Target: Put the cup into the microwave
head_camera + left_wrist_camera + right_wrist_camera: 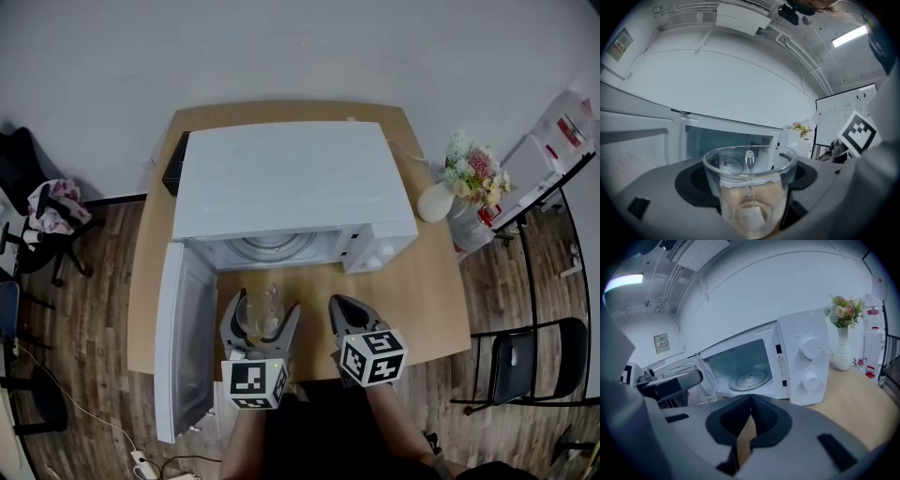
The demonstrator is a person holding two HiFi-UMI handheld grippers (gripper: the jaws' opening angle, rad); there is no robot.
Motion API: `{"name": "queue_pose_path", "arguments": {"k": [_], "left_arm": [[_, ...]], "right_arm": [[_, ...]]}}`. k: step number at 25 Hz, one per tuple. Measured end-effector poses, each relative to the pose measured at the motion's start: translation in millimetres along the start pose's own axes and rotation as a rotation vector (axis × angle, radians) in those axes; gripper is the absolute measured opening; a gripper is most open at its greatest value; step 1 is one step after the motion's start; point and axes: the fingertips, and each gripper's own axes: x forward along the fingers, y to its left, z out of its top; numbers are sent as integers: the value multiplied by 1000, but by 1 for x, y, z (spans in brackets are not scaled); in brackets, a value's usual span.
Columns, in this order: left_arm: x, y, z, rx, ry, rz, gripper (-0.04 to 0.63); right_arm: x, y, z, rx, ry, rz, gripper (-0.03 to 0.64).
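Head view: left gripper (263, 306) jaws clamp the cup (265, 317) before the microwave (291, 178), right gripper (339, 302) jaws pressed together.

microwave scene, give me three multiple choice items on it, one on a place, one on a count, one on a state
1. Where does the vase of flowers stand?
A. on the table, right of the microwave
B. on top of the microwave
C. on the floor

2. How many round knobs are on the microwave's panel?
A. one
B. two
C. four

3. The jaws of the left gripper are:
A. together with nothing between them
B. wide apart with nothing between them
C. shut on the clear cup

Answers:
1 A: the head view shows the vase on the tabletop beside the microwave's right side.
2 B: the right gripper view shows two knobs, one above the other.
3 C: the left gripper view shows the cup gripped between the jaws.
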Motion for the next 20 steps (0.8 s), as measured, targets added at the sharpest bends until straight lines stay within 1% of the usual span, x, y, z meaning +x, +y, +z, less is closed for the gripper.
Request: {"name": "queue_pose_path", "arguments": {"k": [20], "left_arm": [[54, 27, -1, 8, 22, 54, 414]], "right_arm": [[39, -9, 3, -25, 67, 50, -6]]}}
